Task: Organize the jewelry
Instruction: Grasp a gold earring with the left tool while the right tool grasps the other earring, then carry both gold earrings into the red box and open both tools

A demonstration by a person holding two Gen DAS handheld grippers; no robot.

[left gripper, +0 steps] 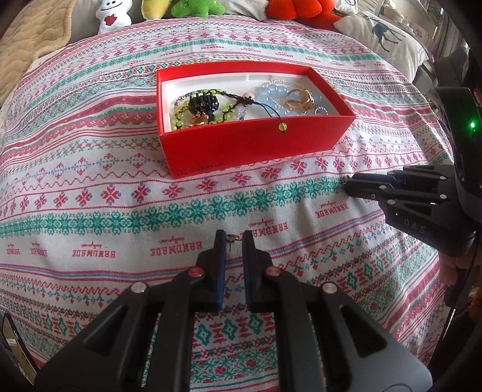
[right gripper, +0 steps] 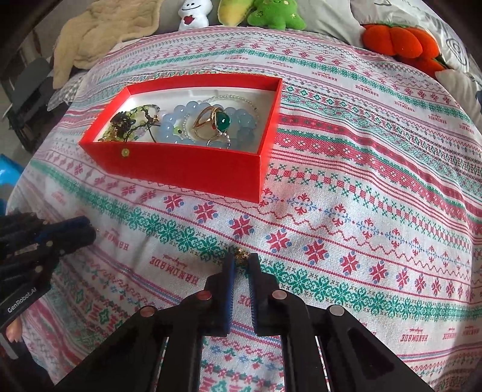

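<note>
A red open box [left gripper: 250,144] sits on the patterned cloth and also shows in the right wrist view [right gripper: 192,169]. It holds a blue bead bracelet [right gripper: 177,126], a gold ring with a green stone [right gripper: 217,122], a green beaded bracelet [left gripper: 180,117] and a black piece [left gripper: 203,104]. My left gripper [left gripper: 232,238] is nearly closed on a small gold earring [left gripper: 233,239] at its tips, near the cloth. My right gripper [right gripper: 241,259] is nearly closed on a small gold piece [right gripper: 241,256] at its tips.
Plush toys line the far edge: a white one [left gripper: 113,15], green [left gripper: 195,7] and orange [left gripper: 296,9]. A pillow with a deer print [left gripper: 388,36] lies at the far right. A beige blanket [right gripper: 102,33] lies at the far left.
</note>
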